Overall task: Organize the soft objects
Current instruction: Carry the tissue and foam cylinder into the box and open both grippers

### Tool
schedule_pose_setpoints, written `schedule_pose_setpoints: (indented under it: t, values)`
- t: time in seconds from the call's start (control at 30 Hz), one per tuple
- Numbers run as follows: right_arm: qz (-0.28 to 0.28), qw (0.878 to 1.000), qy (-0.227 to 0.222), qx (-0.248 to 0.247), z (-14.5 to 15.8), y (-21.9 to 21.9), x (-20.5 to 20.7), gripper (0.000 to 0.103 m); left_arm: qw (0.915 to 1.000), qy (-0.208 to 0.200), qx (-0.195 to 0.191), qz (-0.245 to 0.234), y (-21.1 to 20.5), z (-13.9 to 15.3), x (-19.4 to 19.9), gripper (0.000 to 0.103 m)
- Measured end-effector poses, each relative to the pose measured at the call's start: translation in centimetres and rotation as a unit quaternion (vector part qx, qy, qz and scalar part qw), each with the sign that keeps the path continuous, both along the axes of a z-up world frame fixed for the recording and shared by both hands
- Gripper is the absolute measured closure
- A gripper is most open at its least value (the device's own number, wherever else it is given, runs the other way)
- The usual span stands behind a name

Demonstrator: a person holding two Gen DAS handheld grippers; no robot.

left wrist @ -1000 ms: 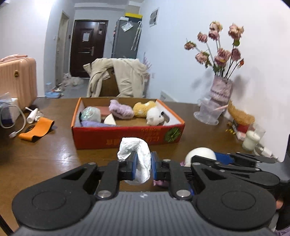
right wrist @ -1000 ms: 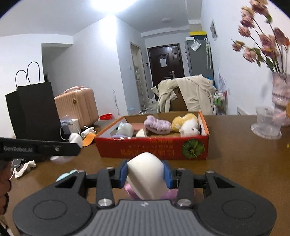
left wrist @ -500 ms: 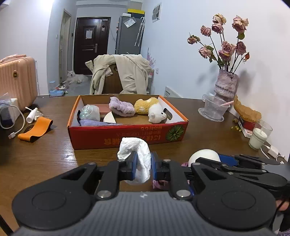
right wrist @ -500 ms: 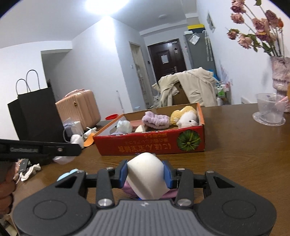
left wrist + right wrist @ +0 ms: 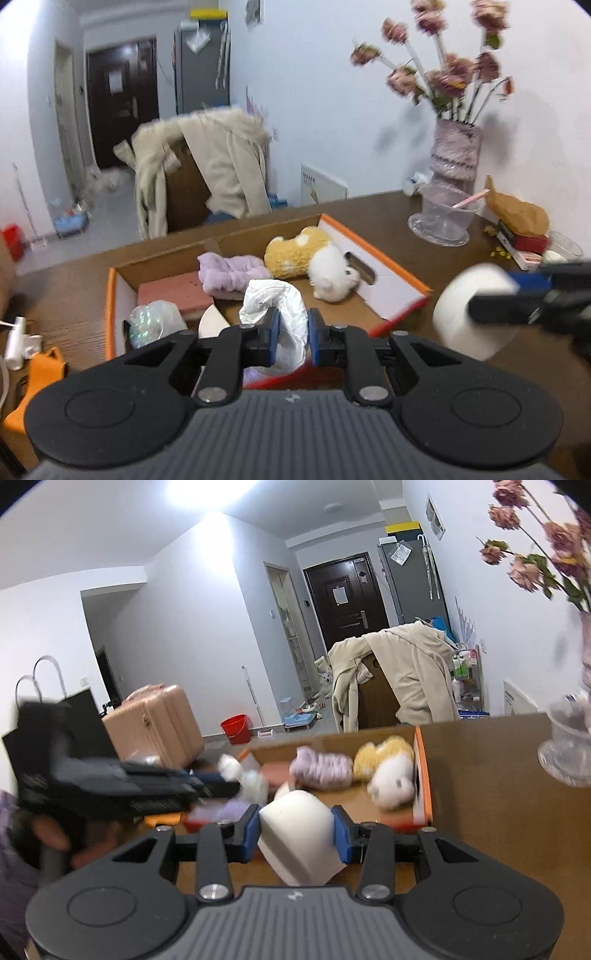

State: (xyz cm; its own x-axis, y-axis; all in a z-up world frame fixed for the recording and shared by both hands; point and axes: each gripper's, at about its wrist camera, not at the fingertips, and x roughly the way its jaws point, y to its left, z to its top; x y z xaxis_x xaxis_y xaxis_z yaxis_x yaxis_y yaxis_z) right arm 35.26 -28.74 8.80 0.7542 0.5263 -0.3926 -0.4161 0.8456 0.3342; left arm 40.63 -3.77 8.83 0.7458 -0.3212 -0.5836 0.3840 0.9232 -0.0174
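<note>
My left gripper (image 5: 290, 341) is shut on a crumpled white cloth (image 5: 275, 301) and holds it over the front edge of the red cardboard box (image 5: 373, 266). My right gripper (image 5: 295, 834) is shut on a white foam block (image 5: 299, 830), lifted above the table just short of the box's front right corner (image 5: 424, 775). The block also shows at the right of the left wrist view (image 5: 472, 306). Inside the box lie a purple cloth (image 5: 231, 271), a yellow plush (image 5: 291, 251), a white plush (image 5: 330, 275) and a pink sponge (image 5: 170, 295).
A vase of dried roses (image 5: 452, 151), a clear glass dish (image 5: 445, 218), and small items stand at the table's right. An orange band (image 5: 37, 373) and a white plug (image 5: 16, 338) lie left of the box. A coat-draped chair (image 5: 199, 181) stands behind the table.
Both grippers have risen and moved forward to the box with their loads. The box now looks closer and is seen from above.
</note>
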Motion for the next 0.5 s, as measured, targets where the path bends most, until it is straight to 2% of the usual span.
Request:
schedule_pose_setpoints:
  t: [0.13,0.2,0.27,0.33,0.4,0.5]
  values:
    - [-0.012,1.000,0.025,-0.011,1.0,2.3,7.6,0.063,0.9971,0.063,-0.041,-0.001,0.6,-1.6,6.7,0.086]
    - [-0.022,0.998,0.053,-0.022,0.4,3.6,12.1,0.063,0.9957,0.082,-0.043,-0.002,0.2,-2.8,9.5,0.085]
    - [-0.030,0.995,0.090,-0.039,-0.9,5.0,16.7,0.063,0.9949,0.098,-0.024,-0.001,-0.2,-4.5,11.5,0.084]
    - [-0.033,0.990,0.127,-0.049,-2.5,5.8,19.9,0.063,0.9932,0.114,-0.011,0.018,-0.1,-6.1,13.0,0.078]
    - [-0.031,0.985,0.153,-0.074,-4.3,7.0,22.1,0.063,0.9908,0.133,-0.015,0.021,0.4,-7.2,14.1,0.073]
    - [-0.039,0.978,0.178,-0.102,-6.5,7.9,23.9,0.058,0.9908,0.132,-0.027,0.017,1.2,-7.4,14.1,0.053]
